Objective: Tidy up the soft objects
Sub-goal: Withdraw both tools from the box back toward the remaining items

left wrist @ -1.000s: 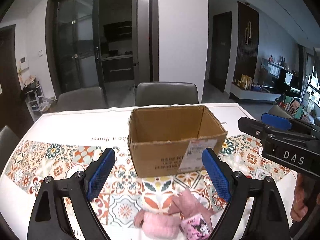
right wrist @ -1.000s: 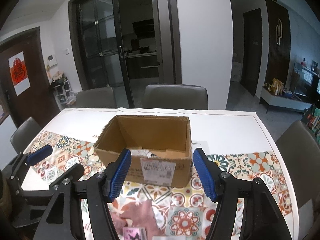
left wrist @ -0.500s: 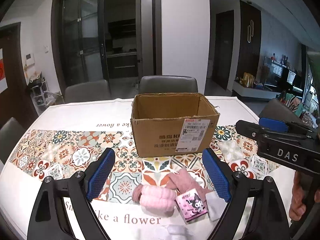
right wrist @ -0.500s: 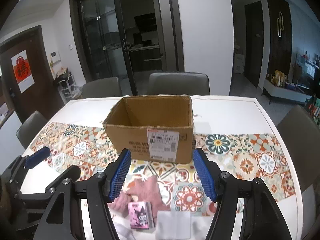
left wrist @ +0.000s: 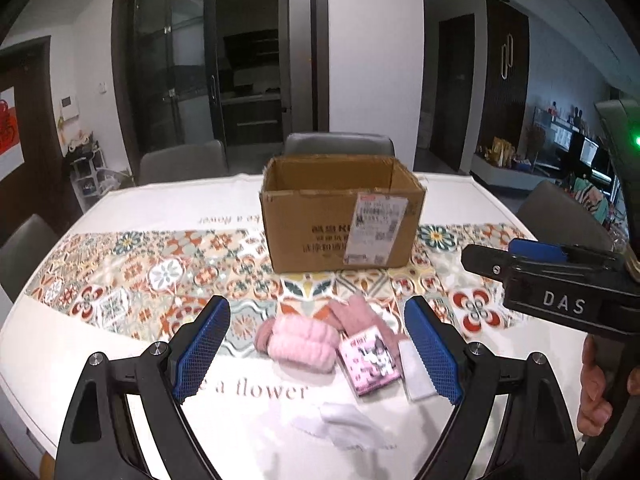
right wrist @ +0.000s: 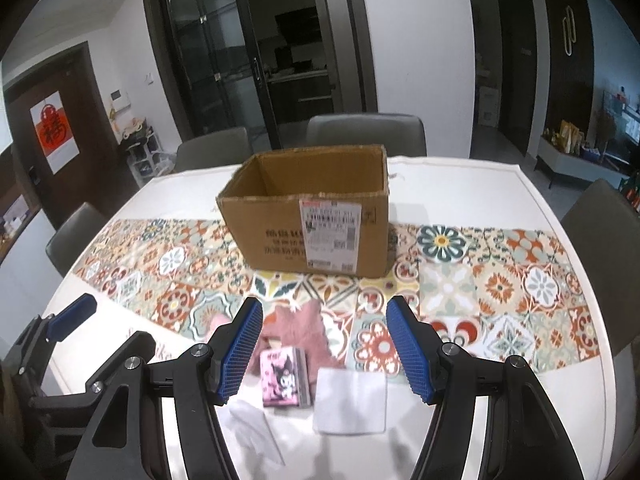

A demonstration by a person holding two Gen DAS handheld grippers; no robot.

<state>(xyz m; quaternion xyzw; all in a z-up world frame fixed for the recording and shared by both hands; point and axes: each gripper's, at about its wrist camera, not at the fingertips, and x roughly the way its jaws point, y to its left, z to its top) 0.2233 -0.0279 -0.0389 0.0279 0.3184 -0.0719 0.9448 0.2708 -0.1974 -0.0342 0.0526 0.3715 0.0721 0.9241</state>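
Observation:
An open cardboard box (left wrist: pixel 340 224) stands mid-table; it also shows in the right wrist view (right wrist: pixel 312 220). In front of it lie a light pink fluffy roll (left wrist: pixel 300 340), a darker pink plush cloth (left wrist: pixel 360 314) (right wrist: pixel 300 324), a pink tissue pack with a cartoon figure (left wrist: pixel 370 360) (right wrist: pixel 285 376), a white folded pad (left wrist: pixel 416 372) (right wrist: pixel 352 400) and a white crumpled cloth (left wrist: pixel 344 424) (right wrist: pixel 256 424). My left gripper (left wrist: pixel 316 352) is open and empty above the pink roll and pack. My right gripper (right wrist: pixel 324 348) is open and empty above the pack and pad.
The table (left wrist: pixel 160 208) has a white cloth with a patterned tile runner (right wrist: pixel 500 280). Grey chairs (right wrist: pixel 366 132) stand around the table. In the left wrist view the right gripper's body (left wrist: pixel 560 280) is at the right.
Both grippers have pulled back and up from the box. The box looks farther away and the soft items, including the white cloths, have come into view below the fingers.

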